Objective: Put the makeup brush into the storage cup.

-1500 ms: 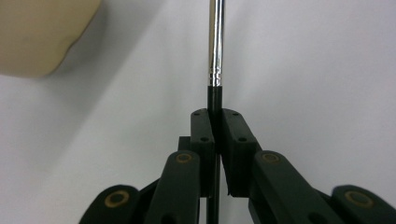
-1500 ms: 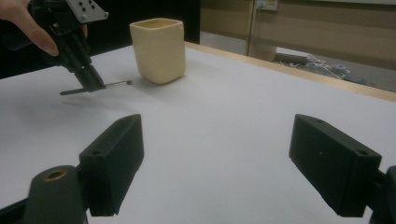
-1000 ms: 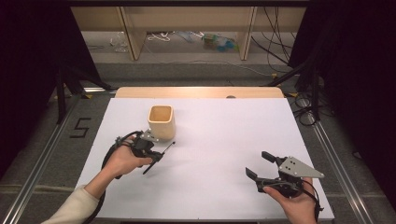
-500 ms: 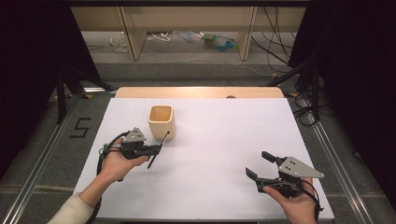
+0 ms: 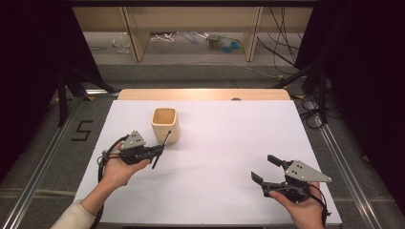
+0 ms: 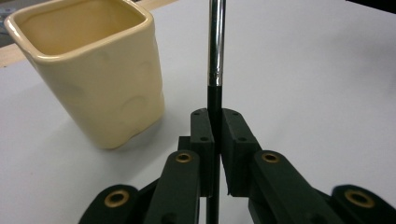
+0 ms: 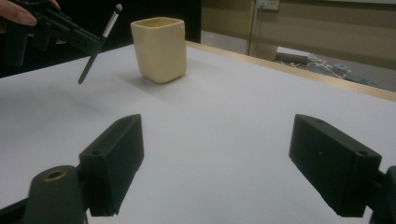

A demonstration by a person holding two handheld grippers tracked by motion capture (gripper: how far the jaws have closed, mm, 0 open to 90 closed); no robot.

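my left gripper clamps a thin brush beside the cup; right gripper gapes empty over bare white table.

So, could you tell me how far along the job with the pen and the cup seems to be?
Done: the left gripper is shut on the pen, lifted off the white table. In hand: it holds the pen beside the cream cup. Left, probably: putting it in the cup. The right gripper sits open.

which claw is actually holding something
The left claw, next to the cream cup: its jaws are shut on a thin black pen. The right claw sits open with nothing between its jaws.
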